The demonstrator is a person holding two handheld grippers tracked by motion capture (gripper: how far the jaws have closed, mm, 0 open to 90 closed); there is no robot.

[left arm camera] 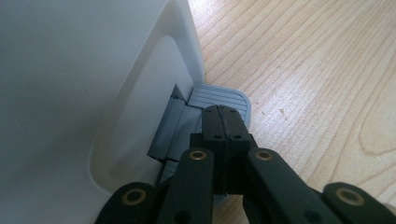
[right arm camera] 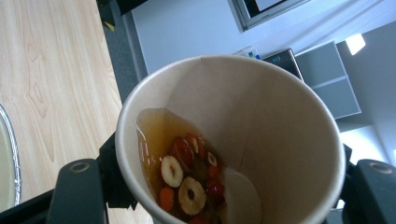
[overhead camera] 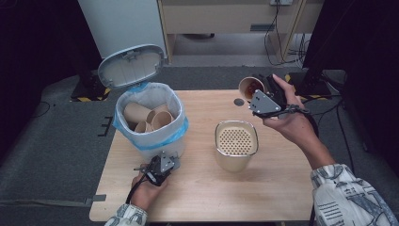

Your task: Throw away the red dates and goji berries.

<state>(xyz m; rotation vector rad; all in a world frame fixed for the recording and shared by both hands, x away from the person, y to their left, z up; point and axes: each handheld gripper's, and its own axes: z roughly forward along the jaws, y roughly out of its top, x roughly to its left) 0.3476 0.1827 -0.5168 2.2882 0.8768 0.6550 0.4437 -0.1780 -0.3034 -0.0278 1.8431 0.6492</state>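
A white pedal bin (overhead camera: 178,132) with a blue liner stands at the table's left, its lid (overhead camera: 131,66) raised, with several empty paper cups (overhead camera: 149,117) inside. My left gripper (overhead camera: 165,161) is low at the bin's front. Its jaws are shut and their tips rest on the grey foot pedal (left arm camera: 236,99), with nothing between them. My right gripper (overhead camera: 260,92) is raised at the back right, shut on a tilted paper cup (overhead camera: 248,87). That cup (right arm camera: 261,107) holds amber tea with red and white fruit slices (right arm camera: 187,177) pooled at its lower side.
A cream container (overhead camera: 234,162) topped with a perforated strainer (overhead camera: 236,139) stands mid-table, just left of my right forearm. A small dark round spot (overhead camera: 239,101) lies on the wood near the held cup. The table's front edge is close to my left hand.
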